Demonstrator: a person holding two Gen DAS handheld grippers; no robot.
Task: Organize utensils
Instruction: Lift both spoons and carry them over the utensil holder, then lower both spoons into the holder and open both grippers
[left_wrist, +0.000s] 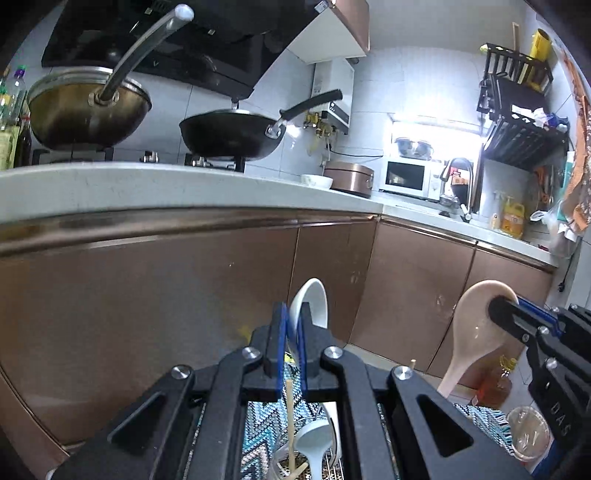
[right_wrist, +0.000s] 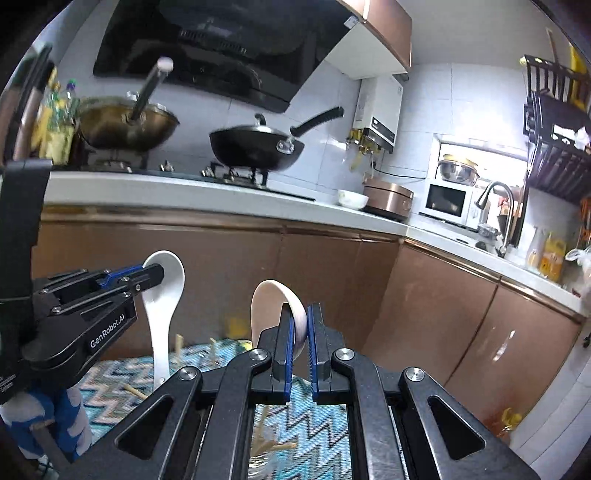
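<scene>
In the left wrist view the left gripper sits at lower centre, its blue-lined jaws clamped on the bowl of a white spoon that stands upright between them; at the right edge of the same frame the right gripper pinches the bowl of a pale pink spoon, whose handle slopes down toward the lower centre. Below the left gripper, at bottom centre, a clear cup holds another white spoon and wooden chopsticks, standing on a blue zigzag mat; a second clear cup sits at lower right. In the right wrist view the pale pink spoon rises at centre between closed jaws; the white spoon hangs at left, handle down. A black wok rests on the stove at upper centre.
</scene>
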